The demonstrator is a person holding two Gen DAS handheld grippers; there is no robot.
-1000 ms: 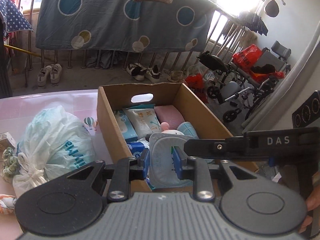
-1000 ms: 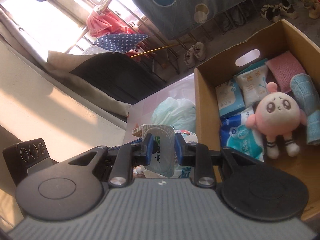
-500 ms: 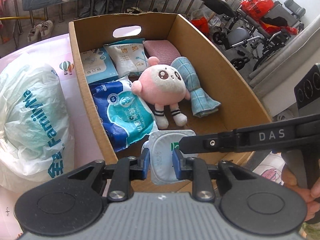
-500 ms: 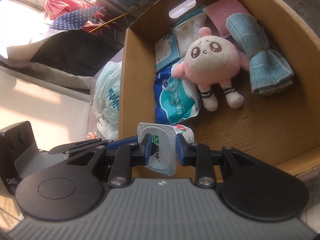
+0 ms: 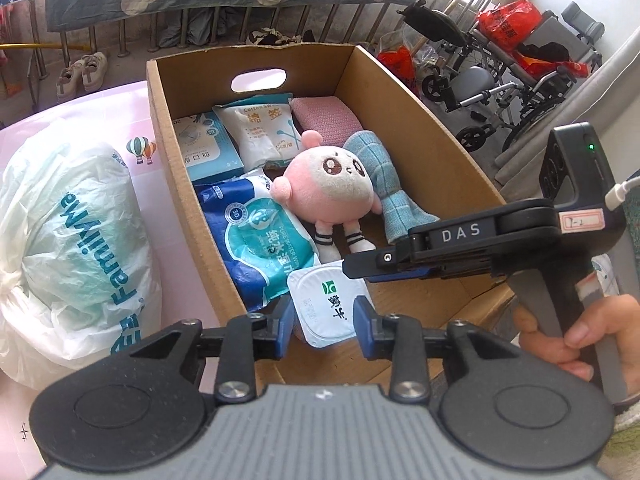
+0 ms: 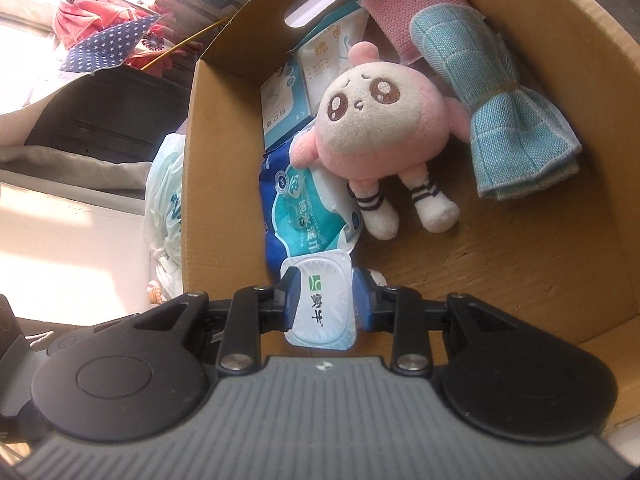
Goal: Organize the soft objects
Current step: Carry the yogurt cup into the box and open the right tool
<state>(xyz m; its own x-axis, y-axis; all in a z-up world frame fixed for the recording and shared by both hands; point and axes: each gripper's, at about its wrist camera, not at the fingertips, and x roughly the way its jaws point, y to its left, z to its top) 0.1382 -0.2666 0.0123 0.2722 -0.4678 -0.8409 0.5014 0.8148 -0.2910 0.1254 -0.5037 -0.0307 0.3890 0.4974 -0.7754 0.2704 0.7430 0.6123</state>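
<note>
While right gripper (image 6: 322,306) jaws clamp a white foil-lidded cup (image 6: 320,304) at the near end of the cardboard box (image 5: 180,168), left gripper (image 5: 323,326) jaws sit wide around the same cup, touching unclear. Pink plush (image 5: 332,188), wipes pack (image 5: 256,248), blue cloth (image 5: 384,184) lie inside. Plastic bag (image 5: 76,248) on counter (image 5: 136,108) beside box.
</note>
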